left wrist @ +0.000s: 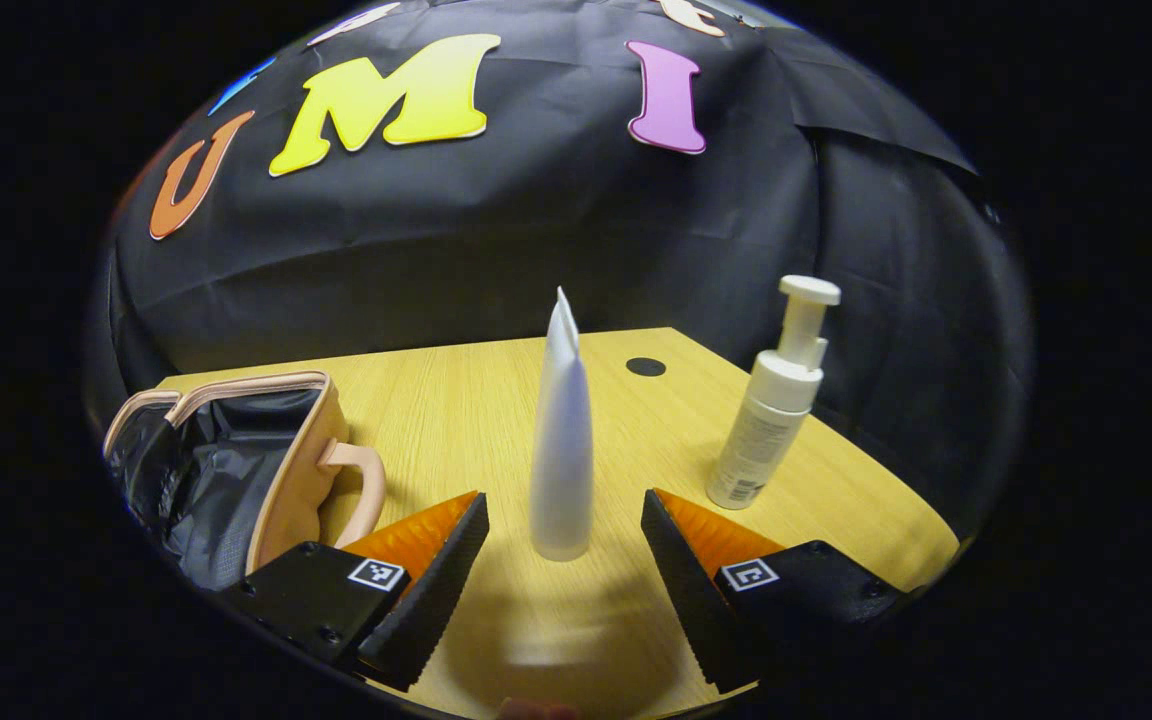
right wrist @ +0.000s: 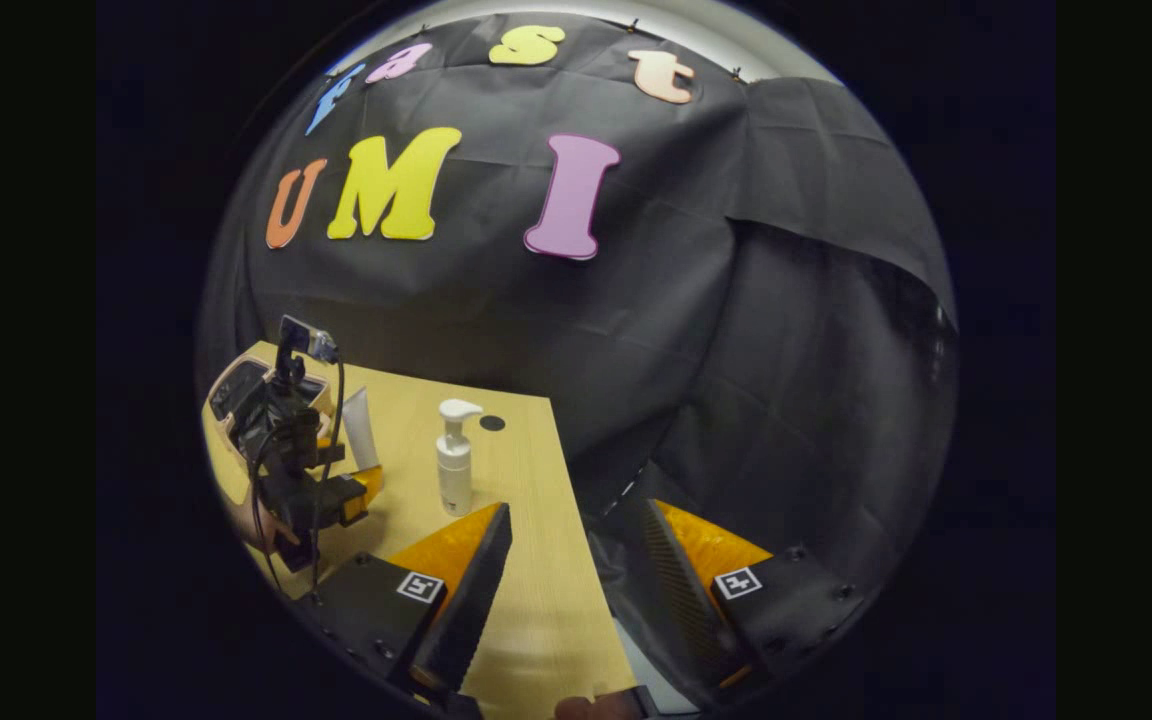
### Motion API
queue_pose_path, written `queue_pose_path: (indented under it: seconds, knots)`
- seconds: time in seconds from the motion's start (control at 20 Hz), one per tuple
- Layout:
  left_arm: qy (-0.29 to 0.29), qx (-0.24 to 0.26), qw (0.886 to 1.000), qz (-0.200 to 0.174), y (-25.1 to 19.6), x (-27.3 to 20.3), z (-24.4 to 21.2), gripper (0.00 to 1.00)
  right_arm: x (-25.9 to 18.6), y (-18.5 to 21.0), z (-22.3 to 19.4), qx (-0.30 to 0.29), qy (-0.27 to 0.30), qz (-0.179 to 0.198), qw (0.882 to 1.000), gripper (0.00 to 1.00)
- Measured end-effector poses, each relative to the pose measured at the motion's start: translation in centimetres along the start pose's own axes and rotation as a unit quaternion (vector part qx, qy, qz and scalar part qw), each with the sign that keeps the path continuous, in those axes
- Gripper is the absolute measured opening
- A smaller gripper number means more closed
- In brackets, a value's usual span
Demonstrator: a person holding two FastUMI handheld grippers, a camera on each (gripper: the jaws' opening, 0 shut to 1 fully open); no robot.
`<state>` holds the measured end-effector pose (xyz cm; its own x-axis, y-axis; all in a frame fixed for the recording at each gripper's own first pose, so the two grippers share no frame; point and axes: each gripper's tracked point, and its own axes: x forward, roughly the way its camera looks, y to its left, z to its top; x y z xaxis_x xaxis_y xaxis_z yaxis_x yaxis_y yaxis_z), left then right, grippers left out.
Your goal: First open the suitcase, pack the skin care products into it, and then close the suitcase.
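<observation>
At my left gripper, jaws spread wide, a white tube stands upright on its cap on the wooden table, between the fingers but touched by neither. The open suitcase, tan-rimmed with dark lining, lies on the table just to the left; a white pump bottle stands to the right. My right gripper hangs open and empty over the table's edge, well apart from the bottle. From there the left gripper looks small, apparently beside the tube.
</observation>
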<state>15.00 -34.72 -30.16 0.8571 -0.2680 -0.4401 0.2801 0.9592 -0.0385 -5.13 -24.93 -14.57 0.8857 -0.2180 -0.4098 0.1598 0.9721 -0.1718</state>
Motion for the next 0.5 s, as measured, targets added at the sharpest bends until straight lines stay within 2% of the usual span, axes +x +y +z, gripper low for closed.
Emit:
queue_pose_path:
  seconds: [0.2, 0.3, 0.35, 0.4, 0.5]
  knots:
    - [0.030, -0.005, 1.000, -0.006, 0.4, 2.3, -1.2, 1.00, 1.4, 1.5, 0.7, 0.001, -0.002, 0.013, 1.000, 0.77]
    - [0.031, 0.005, 0.999, -0.009, 0.5, 3.0, -1.0, 0.90, 2.1, 1.9, 0.8, 0.000, -0.004, 0.019, 1.000, 0.79]
    - [0.031, 0.010, 0.999, -0.011, 0.5, 3.2, -0.9, 0.89, 2.5, 2.1, 0.6, 0.001, -0.003, 0.021, 1.000, 0.78]
    - [0.025, 0.014, 1.000, -0.013, 0.5, 3.4, -0.6, 0.77, 2.8, 2.2, 0.3, 0.001, 0.000, 0.022, 1.000, 0.79]
    - [0.029, 0.017, 0.999, -0.025, 0.2, 3.8, -0.6, 0.66, 3.5, 2.6, -0.6, 0.002, 0.007, 0.025, 1.000, 0.79]
